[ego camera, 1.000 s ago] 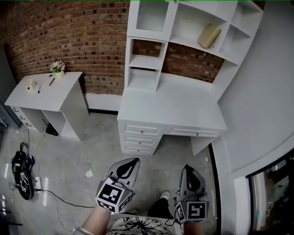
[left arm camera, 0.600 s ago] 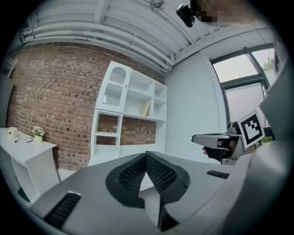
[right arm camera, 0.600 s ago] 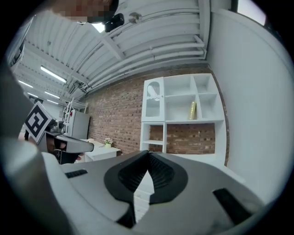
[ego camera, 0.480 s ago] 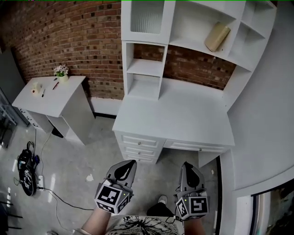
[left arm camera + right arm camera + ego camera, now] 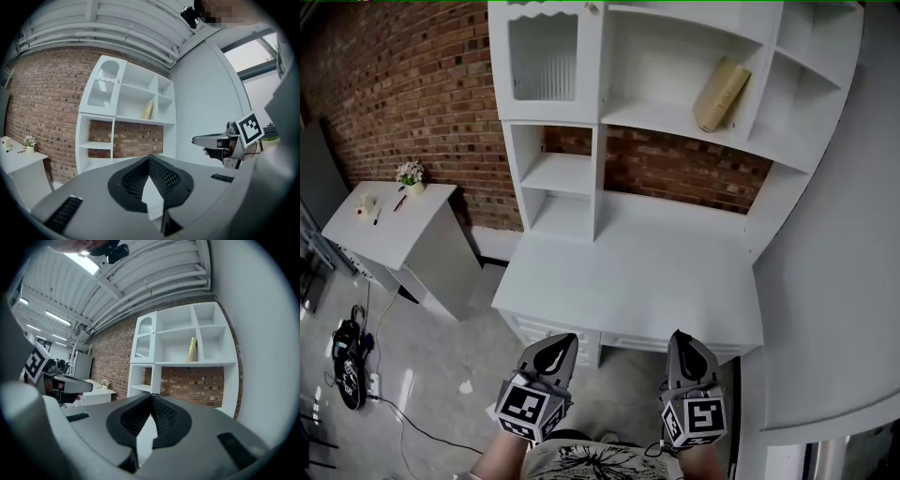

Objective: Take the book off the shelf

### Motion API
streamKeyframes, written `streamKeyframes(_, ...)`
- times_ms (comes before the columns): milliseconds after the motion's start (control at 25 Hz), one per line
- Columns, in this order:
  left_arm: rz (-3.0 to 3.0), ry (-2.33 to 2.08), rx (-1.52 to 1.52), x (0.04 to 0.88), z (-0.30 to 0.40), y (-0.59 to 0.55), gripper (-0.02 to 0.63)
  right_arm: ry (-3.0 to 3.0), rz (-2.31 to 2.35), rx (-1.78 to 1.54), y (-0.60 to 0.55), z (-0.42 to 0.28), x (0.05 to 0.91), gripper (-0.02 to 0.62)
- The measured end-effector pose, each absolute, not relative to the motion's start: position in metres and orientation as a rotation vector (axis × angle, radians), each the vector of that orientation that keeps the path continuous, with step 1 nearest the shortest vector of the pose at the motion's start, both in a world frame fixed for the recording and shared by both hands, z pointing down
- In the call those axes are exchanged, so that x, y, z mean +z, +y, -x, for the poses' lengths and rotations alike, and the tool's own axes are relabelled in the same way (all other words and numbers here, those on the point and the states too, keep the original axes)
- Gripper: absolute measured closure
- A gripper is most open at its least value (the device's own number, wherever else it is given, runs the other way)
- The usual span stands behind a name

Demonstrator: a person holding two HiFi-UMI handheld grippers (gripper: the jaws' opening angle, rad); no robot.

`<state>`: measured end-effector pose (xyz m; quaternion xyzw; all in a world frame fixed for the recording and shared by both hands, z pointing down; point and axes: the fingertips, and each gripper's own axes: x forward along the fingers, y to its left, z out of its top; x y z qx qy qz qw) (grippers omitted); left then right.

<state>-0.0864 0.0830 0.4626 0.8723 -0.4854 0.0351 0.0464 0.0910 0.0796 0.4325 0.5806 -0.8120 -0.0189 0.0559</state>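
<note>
A tan book (image 5: 720,94) leans tilted against the divider on an upper shelf of the white shelf unit (image 5: 666,117); it shows small in the left gripper view as the book (image 5: 148,109) and in the right gripper view as the book (image 5: 192,349). My left gripper (image 5: 562,341) and right gripper (image 5: 681,339) are held low in front of the desk (image 5: 637,281), well short of the shelf. Both are shut, jaw tips meeting, with nothing held. From the left gripper view the right gripper (image 5: 194,139) shows at the right.
A brick wall (image 5: 403,84) stands behind the furniture. A small white side table (image 5: 384,230) at the left carries a flower pot (image 5: 411,175) and small items. Cables and a black device (image 5: 345,361) lie on the floor at far left. A white wall (image 5: 844,234) borders the right.
The view has moved closer to the desk and tilted up: the shelf unit and book now sit larger and lower in frame. Both grippers stay shut and have risen slightly.
</note>
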Motion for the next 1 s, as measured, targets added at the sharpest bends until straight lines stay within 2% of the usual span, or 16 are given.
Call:
streamKeyframes(520,-2.692,-1.383,0.099,0.477,0.033,-0.067,0.606,-2.415,-1.811,-0.061,-0.055,-0.139,0.448,0.594)
streamKeyframes(1000,-2.840,-1.304,0.062,0.412,0.022,-0.232,0.606,-2.305,-1.992,-0.118,-0.214,-0.164,0.375,0.594)
